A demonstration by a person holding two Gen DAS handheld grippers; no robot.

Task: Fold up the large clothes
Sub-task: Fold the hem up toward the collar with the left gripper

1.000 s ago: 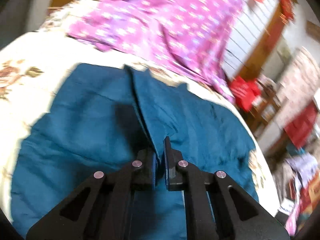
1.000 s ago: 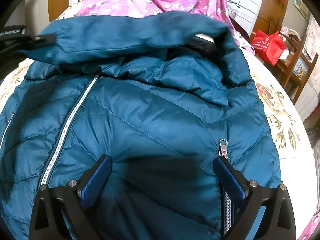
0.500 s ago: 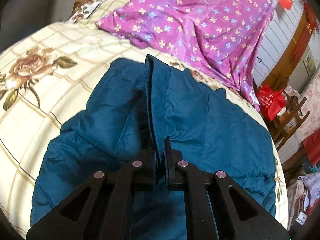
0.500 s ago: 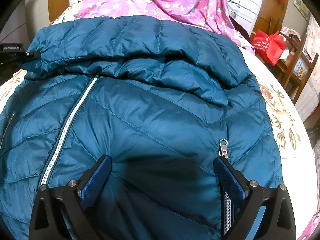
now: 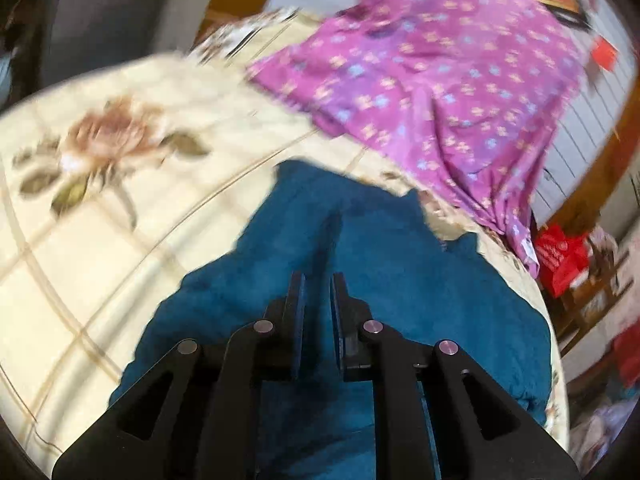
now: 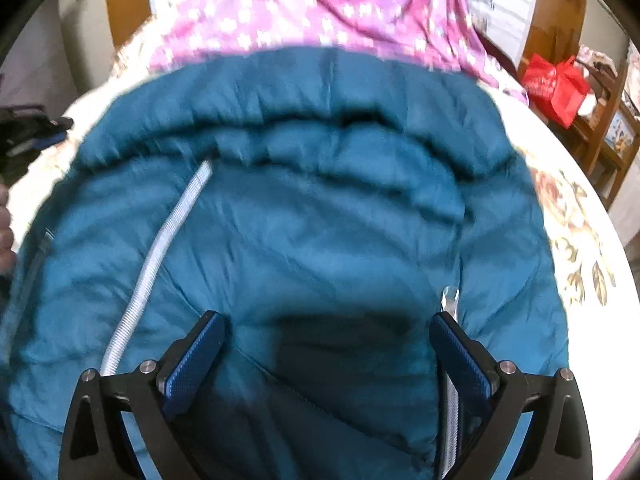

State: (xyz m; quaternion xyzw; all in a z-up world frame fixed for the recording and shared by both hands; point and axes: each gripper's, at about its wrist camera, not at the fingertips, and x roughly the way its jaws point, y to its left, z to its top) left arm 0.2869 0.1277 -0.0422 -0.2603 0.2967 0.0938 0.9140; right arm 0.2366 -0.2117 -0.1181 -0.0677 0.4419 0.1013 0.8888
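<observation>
Fingers of the left gripper (image 5: pixel 318 280) stand slightly parted with a narrow gap and nothing pinched between them, hovering over the teal puffer jacket (image 5: pixel 360 280), which lies just beyond and beneath the tips on the bed (image 5: pixel 100 260). Right gripper (image 6: pixel 326 322) has its blue-padded fingers (image 6: pixel 192 360) spread wide, the jacket's front filling the space between them. In the right wrist view the jacket lies spread flat, its quilted cloth wrinkled, a white zipper (image 6: pixel 160 248) running diagonally at left and a thick rolled fold across the far edge. A purple flowered sheet (image 6: pixel 320 4) lies beyond it, a red bag (image 6: pixel 554 84) far right.
</observation>
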